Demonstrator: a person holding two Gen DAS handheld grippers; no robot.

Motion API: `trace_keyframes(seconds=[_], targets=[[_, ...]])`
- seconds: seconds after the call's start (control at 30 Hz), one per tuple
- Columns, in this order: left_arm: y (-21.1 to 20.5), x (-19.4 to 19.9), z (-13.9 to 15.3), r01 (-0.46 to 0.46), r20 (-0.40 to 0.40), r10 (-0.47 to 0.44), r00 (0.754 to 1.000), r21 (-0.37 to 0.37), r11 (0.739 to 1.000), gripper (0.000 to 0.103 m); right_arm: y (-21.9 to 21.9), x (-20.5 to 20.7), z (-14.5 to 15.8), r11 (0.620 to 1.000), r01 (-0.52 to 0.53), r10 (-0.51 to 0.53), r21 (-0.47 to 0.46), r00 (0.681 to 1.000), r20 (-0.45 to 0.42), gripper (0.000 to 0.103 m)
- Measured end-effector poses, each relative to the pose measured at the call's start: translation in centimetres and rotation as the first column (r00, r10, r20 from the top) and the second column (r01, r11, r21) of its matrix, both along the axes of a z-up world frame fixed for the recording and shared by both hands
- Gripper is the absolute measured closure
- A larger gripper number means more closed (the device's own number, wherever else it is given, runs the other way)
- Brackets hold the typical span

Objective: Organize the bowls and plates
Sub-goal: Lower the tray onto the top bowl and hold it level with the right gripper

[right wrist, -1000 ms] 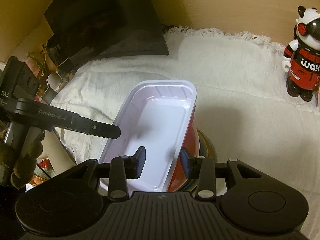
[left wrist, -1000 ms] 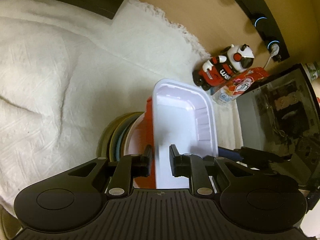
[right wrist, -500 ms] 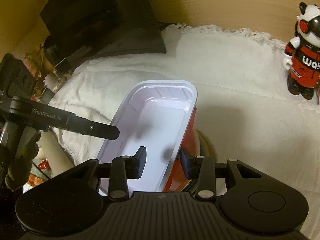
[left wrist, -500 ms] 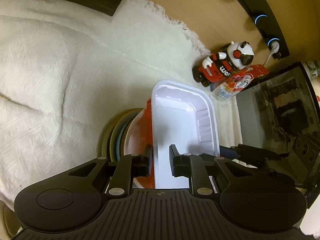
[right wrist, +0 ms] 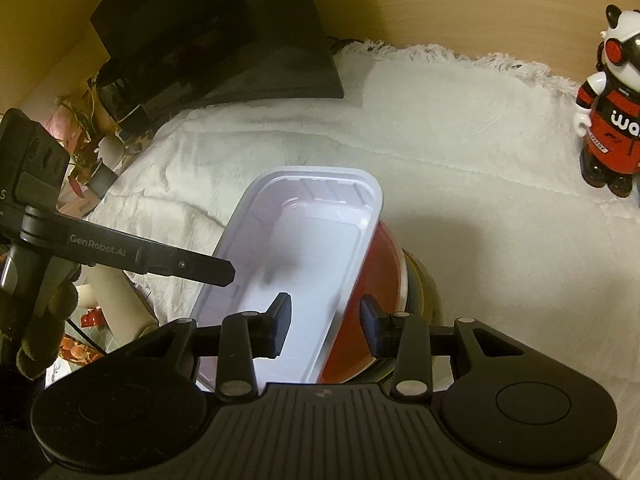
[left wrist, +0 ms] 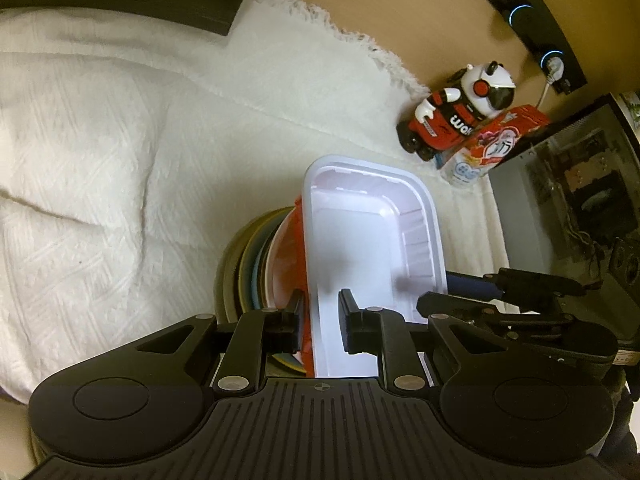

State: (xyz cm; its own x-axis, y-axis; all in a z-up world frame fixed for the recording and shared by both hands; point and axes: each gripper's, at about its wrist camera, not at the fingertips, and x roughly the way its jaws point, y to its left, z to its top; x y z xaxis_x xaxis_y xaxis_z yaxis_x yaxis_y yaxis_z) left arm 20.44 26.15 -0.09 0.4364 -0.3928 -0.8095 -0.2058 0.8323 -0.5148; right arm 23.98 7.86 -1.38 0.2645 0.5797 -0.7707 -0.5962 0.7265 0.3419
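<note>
Tray [left wrist: 372, 240]: white, rectangular, plastic; carried at the centre of both views, long axis running toward 12 o'clock; it is seated on top of the stack, apparently as the last and lightest piece.
Stack [left wrist: 260, 264]: a red bowl [right wrist: 380, 280] under the tray, with rims of several plates beneath it, nested largest at the bottom; seen at 9 o'clock of the tray in the left view and at 4 o'clock in the right view. Whether it rests on the cloth or is lifted cannot be told.
Left gripper [left wrist: 319, 316]: its tongs are set astride the tray's near left rim, one inside the tray and one outside against the red bowl; a narrow gap shows, so firm clamping is judged likely but cannot be confirmed.
Right gripper [right wrist: 325, 320]: its tongs stand wider apart, straddling the tray's right wall and the bowl's rim; contact cannot be told. A two-sided hold is judged to keep the tray level.
Cloth [left wrist: 100, 140]: white, textured, spread under everything.
Toy [left wrist: 460, 112]: red-and-white figure, at 2 o'clock in the left view, well apart from the stack.
Packet [left wrist: 492, 144]: red and printed, just beside the toy.
</note>
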Motion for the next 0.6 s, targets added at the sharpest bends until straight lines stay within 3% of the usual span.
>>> trace_keyframes(seconds=[0.6], targets=[[-0.4,1.4,-0.3,0.027,0.0,-0.027,1.0,-0.013,1.0,0.084,-0.2,-0.1,-0.6,1.0,0.028,-0.028,0.006,1.0,-0.011,0.069]])
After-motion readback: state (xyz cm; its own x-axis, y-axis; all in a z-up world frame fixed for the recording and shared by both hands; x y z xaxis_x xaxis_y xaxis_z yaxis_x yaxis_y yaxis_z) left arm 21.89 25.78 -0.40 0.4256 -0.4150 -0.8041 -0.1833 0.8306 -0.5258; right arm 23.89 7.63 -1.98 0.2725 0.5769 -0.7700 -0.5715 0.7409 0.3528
